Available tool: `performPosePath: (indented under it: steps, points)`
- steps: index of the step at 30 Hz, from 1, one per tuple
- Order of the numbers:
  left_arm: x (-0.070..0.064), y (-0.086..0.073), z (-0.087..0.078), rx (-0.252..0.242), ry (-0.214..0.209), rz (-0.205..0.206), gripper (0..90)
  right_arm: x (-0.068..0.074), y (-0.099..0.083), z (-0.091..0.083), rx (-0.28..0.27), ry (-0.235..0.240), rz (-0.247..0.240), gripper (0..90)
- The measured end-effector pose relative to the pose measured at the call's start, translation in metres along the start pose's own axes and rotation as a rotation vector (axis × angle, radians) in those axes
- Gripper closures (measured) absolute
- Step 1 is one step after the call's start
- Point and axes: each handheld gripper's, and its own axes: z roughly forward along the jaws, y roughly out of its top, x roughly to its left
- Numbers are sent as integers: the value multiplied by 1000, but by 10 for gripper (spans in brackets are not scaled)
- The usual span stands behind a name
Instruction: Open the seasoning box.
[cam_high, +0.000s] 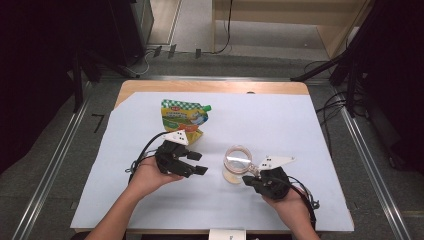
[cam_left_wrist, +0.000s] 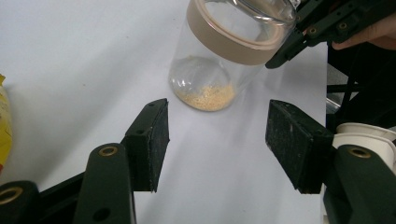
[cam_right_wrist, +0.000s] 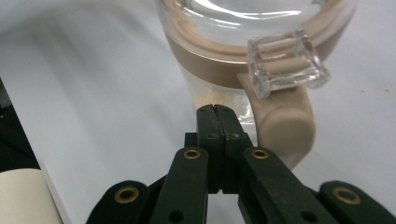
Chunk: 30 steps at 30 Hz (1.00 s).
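In the high view, a clear jar (cam_high: 237, 164) stands a little right of the middle of the frame on the white sheet (cam_high: 280, 130) that covers the table. Its lid has a tan band around it, and a thin layer of yellowish grains lies at the bottom of the jar.

The right gripper (cam_high: 248, 180) sits at the lower right of the jar, held by the person's right hand (cam_high: 287, 200). In the right gripper view its two black jaws are pressed flat together with nothing between them, their tips right up against the jar (cam_right_wrist: 243, 51) just below the tan band. A clear plastic latch (cam_right_wrist: 287, 60) on the lid sticks out at the upper right of that frame, above a tan hinge piece (cam_right_wrist: 285, 126).

The left gripper (cam_high: 200, 163) lies left of the jar in the high view, held by the left hand (cam_high: 150, 175), and its jaws point right toward the jar without touching it. In the left gripper view the jaws stand wide apart and empty, with the jar (cam_left_wrist: 219, 60) near the top middle of the frame, beyond the tips. The right gripper (cam_left_wrist: 322, 32) shows in the upper right corner there, at the jar's lid.

A green and yellow pouch (cam_high: 182, 120) lies above the left gripper in the high view, well apart from the jar.
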Motion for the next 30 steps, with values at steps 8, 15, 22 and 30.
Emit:
performPosePath:
  steps: [8,15,22,30]
  points:
    - [-2,0,4,9,-6,2,407,-19,-2,-11,7,-27,2,900]
    - [-4,3,9,4,-28,12,407,-42,-2,-12,11,-34,38,900]
    - [-10,12,22,26,-66,33,389,-55,2,-10,14,-40,45,900]
    - [-9,25,22,14,-74,45,383,-56,4,-33,-34,-40,27,900]
